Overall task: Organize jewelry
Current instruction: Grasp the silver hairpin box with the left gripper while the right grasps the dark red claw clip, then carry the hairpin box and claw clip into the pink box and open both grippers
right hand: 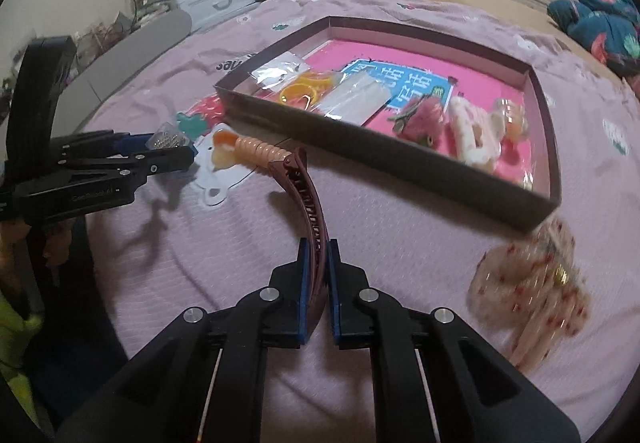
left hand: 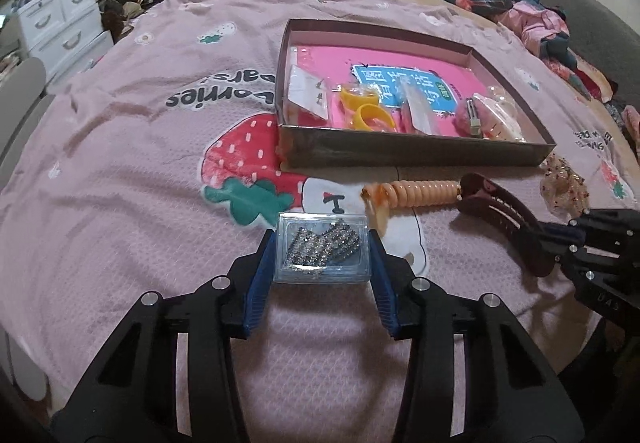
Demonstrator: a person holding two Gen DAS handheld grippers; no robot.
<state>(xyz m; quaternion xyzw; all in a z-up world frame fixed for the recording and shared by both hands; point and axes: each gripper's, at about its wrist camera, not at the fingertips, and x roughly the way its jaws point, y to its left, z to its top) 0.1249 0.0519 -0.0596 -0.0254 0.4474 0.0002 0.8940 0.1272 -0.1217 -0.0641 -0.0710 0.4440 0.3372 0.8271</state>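
- Your left tongs (left hand: 322, 255) are pinching the clear case (left hand: 322, 247) of sparkly clips by its two short sides, just above the bedspread (left hand: 120, 163). The smooth plastic could slide out if you tilt it on the way to the box.
- The orange coil tie (left hand: 416, 191) lies on the bedspread between the case and the near wall of the box (left hand: 400, 155), touching the tip of the dark hair claw. Lift the claw carelessly and it may drag the tie along.
- Your right tongs (right hand: 317, 275) are pressed onto the dark hair claw (right hand: 310, 203) near one end. So long a lever could swing or twist loose.
- The box already holds orange rings (left hand: 368, 111), packets and clips; dropping things in from high could scatter them.
- The sheer scrunchie (right hand: 532, 291) waits at the far right, outside the box corner.
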